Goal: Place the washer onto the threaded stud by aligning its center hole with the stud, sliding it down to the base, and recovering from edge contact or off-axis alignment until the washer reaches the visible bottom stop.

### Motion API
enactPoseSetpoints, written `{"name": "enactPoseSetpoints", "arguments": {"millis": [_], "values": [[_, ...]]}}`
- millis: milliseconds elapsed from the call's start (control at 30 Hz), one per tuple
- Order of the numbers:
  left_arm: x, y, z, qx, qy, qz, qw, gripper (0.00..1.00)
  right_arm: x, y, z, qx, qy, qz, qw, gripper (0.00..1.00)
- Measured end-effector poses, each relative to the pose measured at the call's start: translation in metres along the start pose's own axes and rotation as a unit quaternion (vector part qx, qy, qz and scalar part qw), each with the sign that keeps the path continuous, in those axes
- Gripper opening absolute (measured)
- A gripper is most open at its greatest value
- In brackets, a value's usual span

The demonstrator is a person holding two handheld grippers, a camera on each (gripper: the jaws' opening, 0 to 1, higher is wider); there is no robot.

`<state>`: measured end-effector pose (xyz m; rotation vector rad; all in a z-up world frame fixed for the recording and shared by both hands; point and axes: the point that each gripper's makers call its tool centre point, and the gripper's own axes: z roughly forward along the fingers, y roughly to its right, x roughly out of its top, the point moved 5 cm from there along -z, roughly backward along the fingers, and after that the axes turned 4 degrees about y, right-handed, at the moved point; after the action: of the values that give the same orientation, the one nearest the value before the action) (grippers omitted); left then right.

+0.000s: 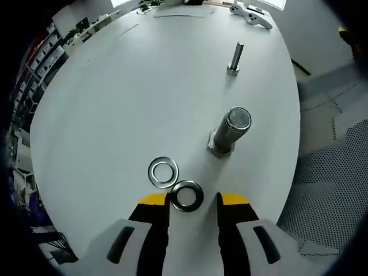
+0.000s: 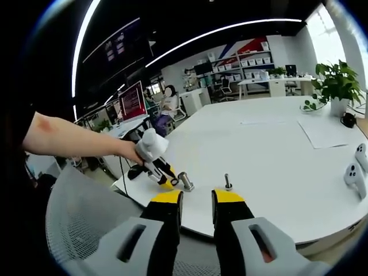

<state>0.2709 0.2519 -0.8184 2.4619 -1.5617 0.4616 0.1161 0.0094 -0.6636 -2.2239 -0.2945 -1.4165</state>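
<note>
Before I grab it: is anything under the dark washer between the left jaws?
Under the dark washer only white table shows, also through its hole. The silver washer lies beside it, apparently touching, not beneath. Nothing looks hidden.

Surface finish: metal parts on matt table.
Washers (image 1: 187,195) and threaded stud (image 1: 230,131) are showing bright, glossy metal; the table (image 1: 115,103) is presenting smooth, matt white.

Dark washer (image 1: 187,195) flat on white table, lower centre, steel washer (image 1: 163,172) touching it upper left, large threaded stud (image 1: 230,132) upright (hex base down) at centre right
</note>
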Motion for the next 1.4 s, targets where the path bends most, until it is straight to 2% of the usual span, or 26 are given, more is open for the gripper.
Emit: {"name": "enactPoseSetpoints", "arguments": {"millis": [100, 233, 300, 533, 800, 1167, 1200, 1233, 1267, 1400], "values": [[0.0001, -0.0002, -0.0001, -0.005, -0.004, 0.01, 0.9999, 0.31, -0.0003, -0.0002, 0.0003, 0.0, -0.002, 0.0, 1.0, 0.22], [-0.0005, -0.002, -0.0007, -0.02, -0.011, 0.048, 0.9986, 0.3, -0.0006, -0.0004, 0.0004, 0.001, -0.005, -0.001, 1.0, 0.22], [0.0001, -0.0028, 0.0001, -0.022, -0.015, 0.051, 0.9984, 0.3, -0.0005, -0.0005, 0.0004, 0.0, -0.004, 0.0, 1.0, 0.22], [0.0058, -0.0025, 0.0025, -0.029, -0.056, 0.083, 0.9945, 0.31, -0.0007, -0.0004, 0.0006, -0.001, -0.006, 0.0, 1.0, 0.22], [0.0089, -0.0022, 0.0028, -0.027, -0.082, 0.086, 0.9926, 0.32, -0.0004, -0.0002, 0.0003, -0.001, -0.003, 0.001, 1.0, 0.22], [0.0058, -0.0015, 0.0018, -0.022, -0.071, 0.072, 0.9947, 0.3, 0.0002, -0.0008, 0.0003, 0.002, 0.001, 0.001, 1.0, 0.22], [0.0056, -0.0011, 0.0016, -0.022, -0.069, 0.07, 0.9949, 0.29, 0.0003, -0.0008, 0.0003, 0.002, 0.001, 0.001, 1.0, 0.22], [0.0061, -0.0019, 0.0016, -0.018, -0.065, 0.067, 0.9955, 0.23, 0.0002, -0.0009, 0.0003, 0.002, 0.001, 0.001, 1.0, 0.22], [0.0056, -0.0015, 0.0001, -0.018, -0.066, 0.057, 0.9961, 0.21, 0.0002, -0.0009, 0.0003, 0.002, 0.001, 0.001, 1.0, 0.22], [0.0049, -0.0029, 0.0015, -0.017, -0.058, 0.059, 0.9964, 0.21, 0.0, -0.0011, 0.0004, 0.003, 0.0, 0.001, 1.0, 0.22]]}}
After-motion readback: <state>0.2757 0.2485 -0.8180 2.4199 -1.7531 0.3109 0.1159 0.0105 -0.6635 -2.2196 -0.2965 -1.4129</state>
